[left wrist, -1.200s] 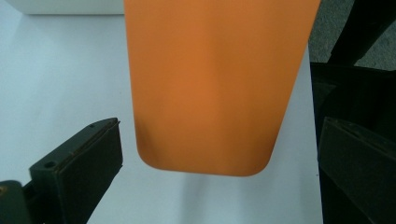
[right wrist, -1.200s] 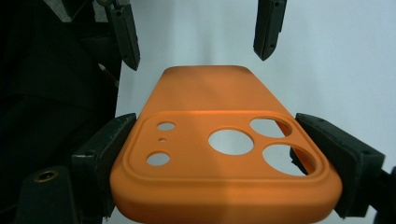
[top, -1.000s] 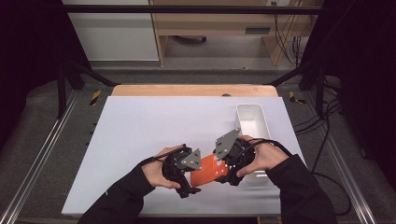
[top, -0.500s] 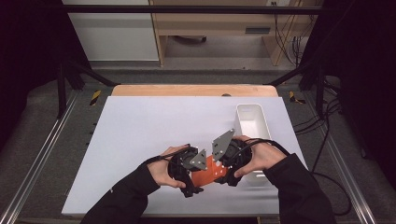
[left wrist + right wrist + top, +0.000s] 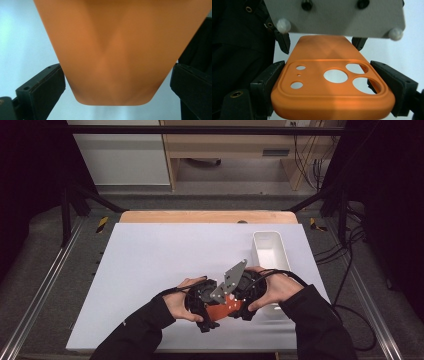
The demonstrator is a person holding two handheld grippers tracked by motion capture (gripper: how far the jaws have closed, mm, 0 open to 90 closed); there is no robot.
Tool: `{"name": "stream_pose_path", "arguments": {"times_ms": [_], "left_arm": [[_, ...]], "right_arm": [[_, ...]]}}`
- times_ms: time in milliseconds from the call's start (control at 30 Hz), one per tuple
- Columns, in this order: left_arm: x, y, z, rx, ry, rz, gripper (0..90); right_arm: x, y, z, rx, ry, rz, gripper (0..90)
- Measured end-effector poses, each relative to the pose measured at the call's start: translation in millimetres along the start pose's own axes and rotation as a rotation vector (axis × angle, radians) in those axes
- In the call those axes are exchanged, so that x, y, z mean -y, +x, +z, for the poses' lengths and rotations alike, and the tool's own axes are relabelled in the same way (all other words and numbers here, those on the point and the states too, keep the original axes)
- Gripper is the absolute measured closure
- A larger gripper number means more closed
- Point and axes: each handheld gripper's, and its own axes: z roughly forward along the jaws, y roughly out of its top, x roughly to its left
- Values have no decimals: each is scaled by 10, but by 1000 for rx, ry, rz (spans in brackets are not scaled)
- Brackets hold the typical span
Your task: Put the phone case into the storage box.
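Your right gripper (image 5: pixel 329 87) was pinching the orange phone case (image 5: pixel 332 82) across its width — in the right gripper view each black jaw pressed flat against one long edge of the case, at the end with the raised camera panel and its round cut-outs. Beyond that panel the smooth back of the case ran away from the camera toward your left gripper (image 5: pixel 322 42), whose jaw tips stood at either side of the far end under its grey plate (image 5: pixel 334 15). In the left gripper view the phone case (image 5: pixel 117 55) hung rounded end down between the two jaws; the left-hand jaw lay right against the edge of the case, but a thin strip of table showed between the case and the right-hand jaw, so I could not tell whether this gripper was clamped or only cradling it. From the high view your two hands met near the front edge of the white table (image 5: pixel 150 260), left gripper (image 5: pixel 204 301) and right gripper (image 5: pixel 239 296) facing each other with the phone case (image 5: pixel 222 310) as an orange patch between them, held just above the tabletop. The white bin (image 5: pixel 271 251) stood just beyond your right hand (image 5: pixel 275 290) — close beside it, toward the table's right edge.
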Motion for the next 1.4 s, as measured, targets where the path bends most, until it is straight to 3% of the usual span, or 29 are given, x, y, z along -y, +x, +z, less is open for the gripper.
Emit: {"name": "stream_pose_path", "arguments": {"times_ms": [467,1400], "left_arm": [[-75,-22,69,12,27,4,4],[-97,-37,92,11,45,13,116]], "right_arm": [[-21,0,39,-1,8,-7,162],[-21,34,56,-14,25,-12,162]]}}
